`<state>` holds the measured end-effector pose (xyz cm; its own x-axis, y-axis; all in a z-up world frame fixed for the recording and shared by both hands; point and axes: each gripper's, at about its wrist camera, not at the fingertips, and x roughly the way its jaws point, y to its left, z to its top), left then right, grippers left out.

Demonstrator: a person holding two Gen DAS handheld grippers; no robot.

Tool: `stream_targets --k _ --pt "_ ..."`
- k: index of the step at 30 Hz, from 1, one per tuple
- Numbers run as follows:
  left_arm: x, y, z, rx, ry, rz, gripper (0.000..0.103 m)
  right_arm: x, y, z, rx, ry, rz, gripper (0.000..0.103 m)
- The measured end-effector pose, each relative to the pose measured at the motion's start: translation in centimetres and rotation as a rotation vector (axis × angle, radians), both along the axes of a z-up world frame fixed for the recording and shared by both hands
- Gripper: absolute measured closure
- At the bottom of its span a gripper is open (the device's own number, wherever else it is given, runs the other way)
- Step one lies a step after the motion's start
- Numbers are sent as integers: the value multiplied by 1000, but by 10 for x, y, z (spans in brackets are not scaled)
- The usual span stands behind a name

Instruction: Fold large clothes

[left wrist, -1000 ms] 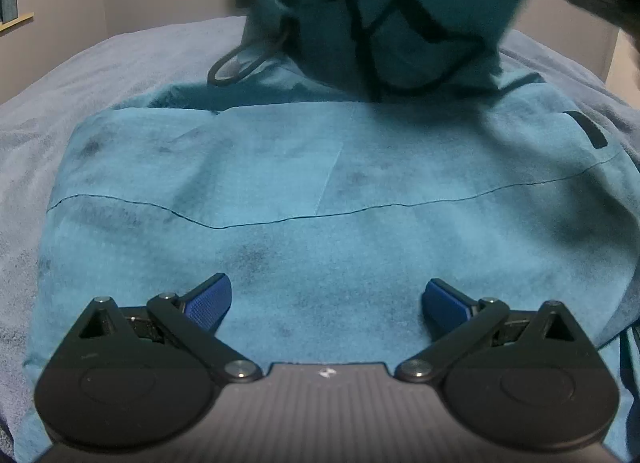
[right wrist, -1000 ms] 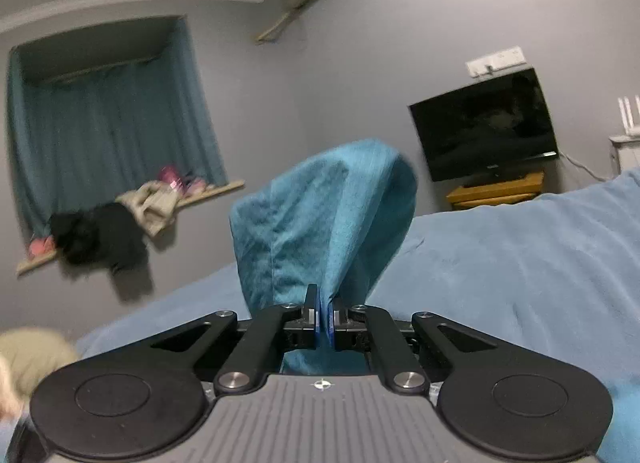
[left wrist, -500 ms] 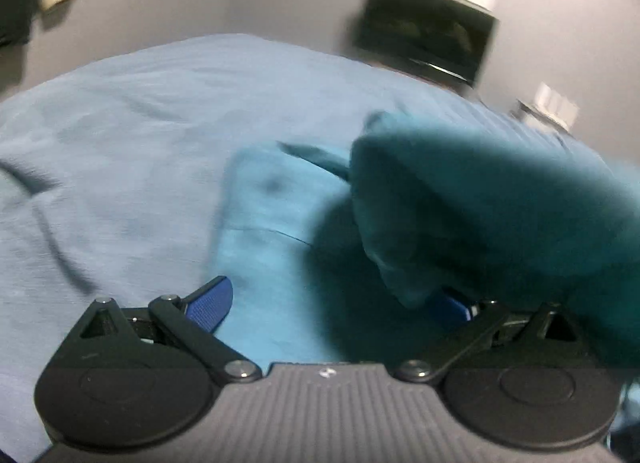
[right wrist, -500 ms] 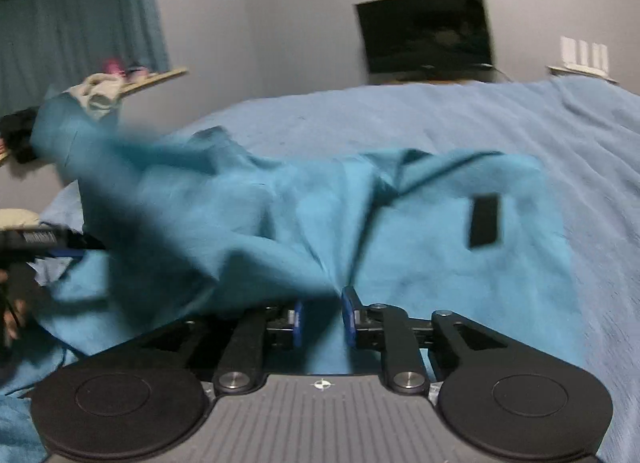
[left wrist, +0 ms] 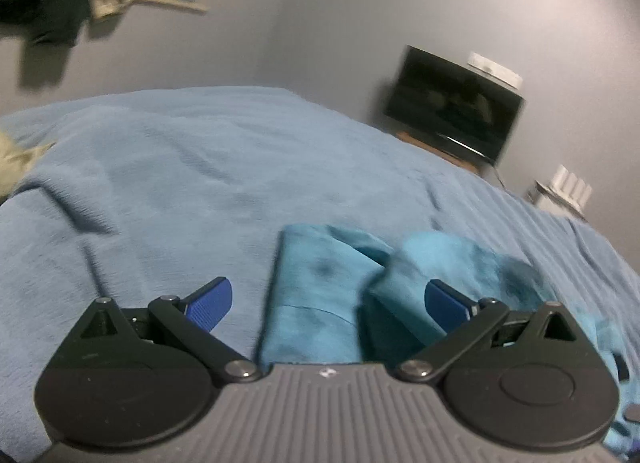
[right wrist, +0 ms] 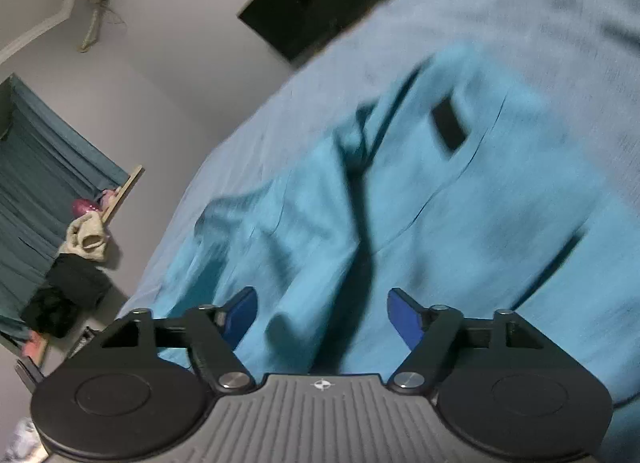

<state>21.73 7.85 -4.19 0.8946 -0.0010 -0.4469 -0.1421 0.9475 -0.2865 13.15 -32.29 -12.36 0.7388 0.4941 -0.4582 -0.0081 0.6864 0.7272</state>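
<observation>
A large teal garment (right wrist: 460,199) lies rumpled on the blue bedspread (right wrist: 540,15), with a black patch (right wrist: 449,127) on it and a dark fold down its middle. My right gripper (right wrist: 322,317) is open just above the garment, holding nothing. In the left wrist view the garment's folded edge (left wrist: 316,295) and a raised lump of it (left wrist: 452,263) lie between and beside my open left gripper (left wrist: 328,305), which is empty and sits at the garment's left edge.
The bedspread (left wrist: 180,183) stretches far to the left and back. A black TV (left wrist: 452,103) hangs on the grey wall. A window ledge with clothes (right wrist: 86,235) and teal curtains is at the left. A beige item (left wrist: 16,163) lies at the bed's left edge.
My right gripper has opened and let go of the garment, which has dropped onto the bed. The left gripper has swung left and lifted its view toward the wall.
</observation>
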Motion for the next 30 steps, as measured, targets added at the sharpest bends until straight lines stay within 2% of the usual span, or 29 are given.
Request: stream_targets --k 2,3,4,5,9,12,14,16,18,20,22,24,26,30 --pt "1 -8 2 32 -8 -41 0 5 13 -4 43 32 41 29" --pt "2 -13 3 47 -14 -58 0 5 18 -3 60 28 57 56" --pt "1 -18 4 58 -20 -74 0 5 22 1 33 21 60 75" --pt "-2 -21 3 66 -24 -87 0 5 27 8 -29 2 50 85" --pt "-4 -29 4 68 -50 -120 0 -4 34 49 -403 -144 -44 94" --pt "-7 -39 3 75 -59 -174 0 -9 44 58 -685 -175 -88 94" --pt "-7 -50 2 102 -79 -227 0 -9 50 50 -711 -130 -38 90" --pt "-10 -63 -1 146 -107 -296 0 -15 55 46 -762 -110 -43 80" --pt "-14 -81 -3 194 -142 -377 0 -25 66 48 -864 -155 -89 59" --pt "-19 -100 -9 243 -164 -470 0 -34 74 55 -893 -239 -106 50" --pt "-20 -119 -18 310 -157 -562 0 -40 78 62 -858 -317 -75 48" --pt "-20 -135 -28 390 -123 -597 0 -38 88 64 -842 -343 -12 49" --pt "-11 -141 -41 428 -42 -627 0 -35 97 57 -845 -336 51 54" --pt "9 -136 -70 363 149 -643 1 -31 107 24 -892 -281 129 58"
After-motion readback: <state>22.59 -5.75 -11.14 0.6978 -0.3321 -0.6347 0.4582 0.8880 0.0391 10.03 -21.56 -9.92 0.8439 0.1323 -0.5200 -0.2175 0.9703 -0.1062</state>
